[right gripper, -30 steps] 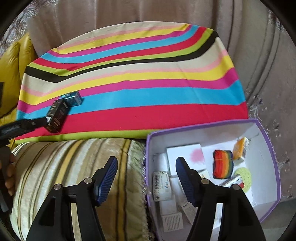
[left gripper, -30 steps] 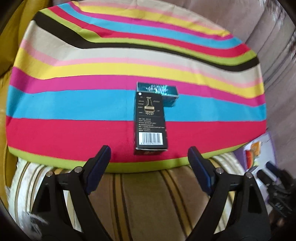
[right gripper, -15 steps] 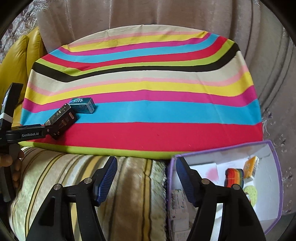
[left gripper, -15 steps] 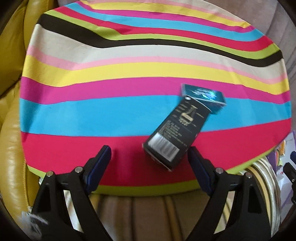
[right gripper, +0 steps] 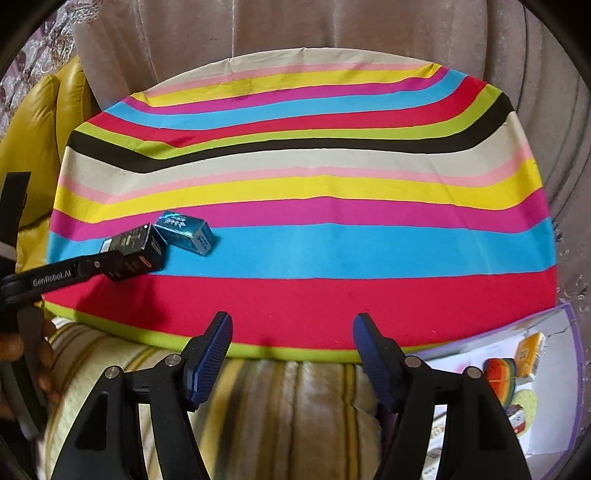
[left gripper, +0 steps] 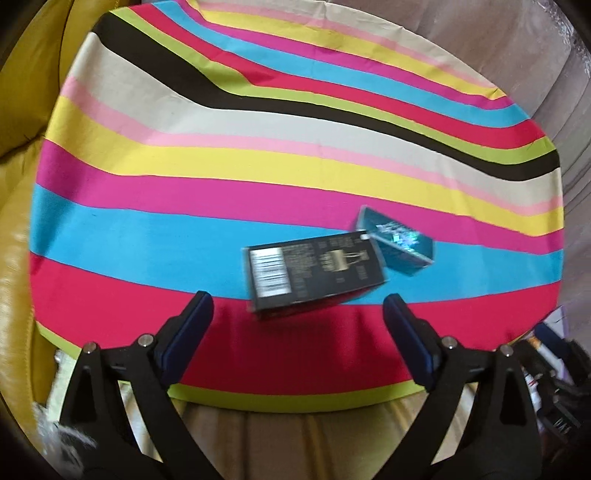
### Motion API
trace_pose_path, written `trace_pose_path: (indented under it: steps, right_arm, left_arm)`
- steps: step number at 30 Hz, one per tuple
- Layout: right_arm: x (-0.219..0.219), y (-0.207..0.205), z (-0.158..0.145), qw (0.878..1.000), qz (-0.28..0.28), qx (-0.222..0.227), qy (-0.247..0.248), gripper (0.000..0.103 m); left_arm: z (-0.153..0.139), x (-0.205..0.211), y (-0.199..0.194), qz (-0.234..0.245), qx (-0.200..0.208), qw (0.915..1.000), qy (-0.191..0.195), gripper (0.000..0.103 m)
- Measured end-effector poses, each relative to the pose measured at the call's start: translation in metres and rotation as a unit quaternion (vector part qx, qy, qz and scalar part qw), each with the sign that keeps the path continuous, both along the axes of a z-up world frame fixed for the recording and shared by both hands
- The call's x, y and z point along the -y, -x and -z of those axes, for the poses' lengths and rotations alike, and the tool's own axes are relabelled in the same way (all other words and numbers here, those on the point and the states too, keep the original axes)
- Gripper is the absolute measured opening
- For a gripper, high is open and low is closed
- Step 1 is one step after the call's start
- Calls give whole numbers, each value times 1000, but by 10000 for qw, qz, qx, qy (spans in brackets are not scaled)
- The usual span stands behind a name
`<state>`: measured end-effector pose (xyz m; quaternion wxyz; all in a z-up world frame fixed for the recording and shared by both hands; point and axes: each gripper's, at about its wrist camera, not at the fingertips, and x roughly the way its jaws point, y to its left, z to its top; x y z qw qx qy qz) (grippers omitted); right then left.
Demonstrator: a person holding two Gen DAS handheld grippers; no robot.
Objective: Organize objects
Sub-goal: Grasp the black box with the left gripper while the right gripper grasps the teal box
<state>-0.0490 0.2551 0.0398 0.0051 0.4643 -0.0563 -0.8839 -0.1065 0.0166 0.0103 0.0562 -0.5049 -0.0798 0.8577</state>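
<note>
A black box point(left gripper: 314, 273) with a barcode lies on the striped cloth point(left gripper: 258, 166), touching a small teal box point(left gripper: 397, 240) beyond it. My left gripper point(left gripper: 297, 314) is open just short of the black box, its fingers either side of the box's near edge. In the right wrist view the black box point(right gripper: 138, 247) and teal box point(right gripper: 184, 230) lie at the left, with one left gripper finger point(right gripper: 55, 277) reaching to the black box. My right gripper point(right gripper: 291, 332) is open and empty over the cloth's front edge.
A purple-edged white box point(right gripper: 554, 369) with several small items sits at the lower right. A striped cushion point(right gripper: 277, 406) lies below the cloth. A yellow leather seat point(left gripper: 14, 258) is at the left, and beige upholstery point(right gripper: 295, 29) stands behind.
The left gripper has swung left and moved in over the cloth, so the black box now lies crosswise before it. The right gripper has moved left, away from the purple-edged box.
</note>
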Motion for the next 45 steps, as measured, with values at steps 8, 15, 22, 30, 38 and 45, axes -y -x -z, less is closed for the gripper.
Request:
trace_pose_path:
  steps: [8, 15, 22, 30, 38, 45]
  right_arm:
    - [0, 11, 1, 9994, 210, -176, 214, 70]
    - [6, 21, 1, 9990, 264, -211, 288, 74]
    - [31, 40, 6, 9986, 272, -156, 419, 83]
    - [69, 64, 17, 9984, 334, -102, 435, 86]
    - [98, 87, 21, 9973, 592, -282, 325, 94]
    - [112, 109, 31, 9959, 879, -219, 19, 94]
  left_arm:
    - [12, -18, 22, -431, 211, 9988, 38, 96]
    - [20, -12, 33, -563, 242, 9980, 171, 90]
    - [16, 13, 28, -548, 95, 9982, 227, 89]
    - [5, 57, 11, -807, -379, 9956, 302, 89]
    - [5, 82, -1, -1108, -648, 9916, 131, 89]
    - [7, 86, -4, -1148, -721, 9908, -10, 89]
